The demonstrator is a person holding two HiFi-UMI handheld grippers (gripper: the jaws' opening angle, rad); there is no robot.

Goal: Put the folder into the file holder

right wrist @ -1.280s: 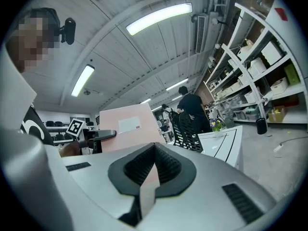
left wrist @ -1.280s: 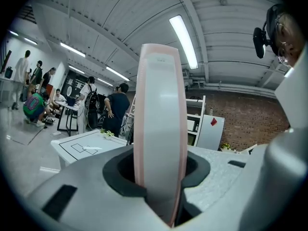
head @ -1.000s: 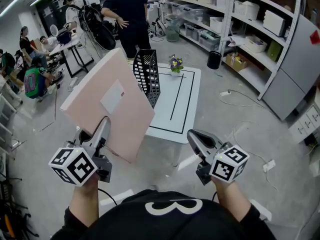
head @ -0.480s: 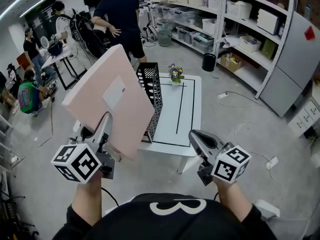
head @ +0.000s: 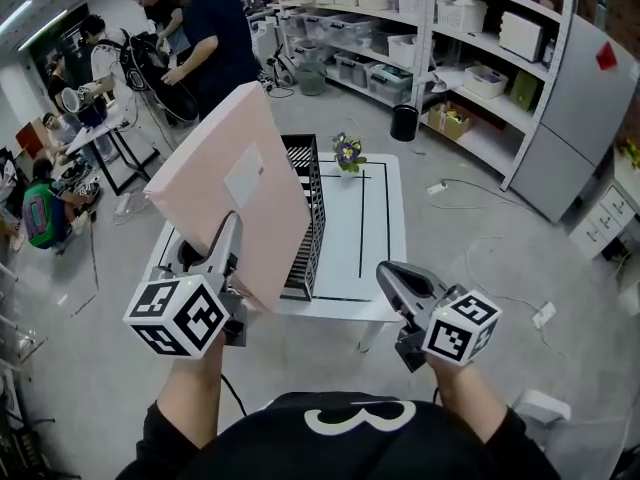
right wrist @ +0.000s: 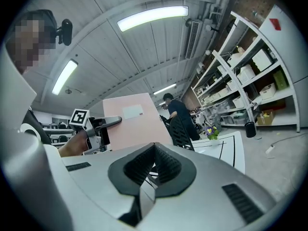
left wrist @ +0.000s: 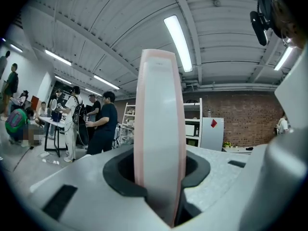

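Observation:
My left gripper (head: pixel 229 256) is shut on the lower edge of a large pink folder (head: pixel 240 193), which stands tilted up above the near left corner of the white table (head: pixel 378 223). In the left gripper view the folder's spine (left wrist: pixel 159 124) rises straight out between the jaws. The black mesh file holder (head: pixel 303 218) stands on the table just behind and to the right of the folder, partly hidden by it. My right gripper (head: pixel 396 280) hovers shut and empty off the table's front edge. From the right gripper view, the folder (right wrist: pixel 132 121) and holder (right wrist: pixel 177 127) lie ahead.
A small pot of purple flowers (head: pixel 348 153) stands at the table's far edge. Black lines are taped on the tabletop. Storage shelves (head: pixel 450 28) run along the back right, with a black bin (head: pixel 404 123) below. People (head: pixel 205 38) stand at the back left.
My left gripper has carried the folder to the right and nearer the table, so it now overlaps the file holder. The right gripper has hardly moved.

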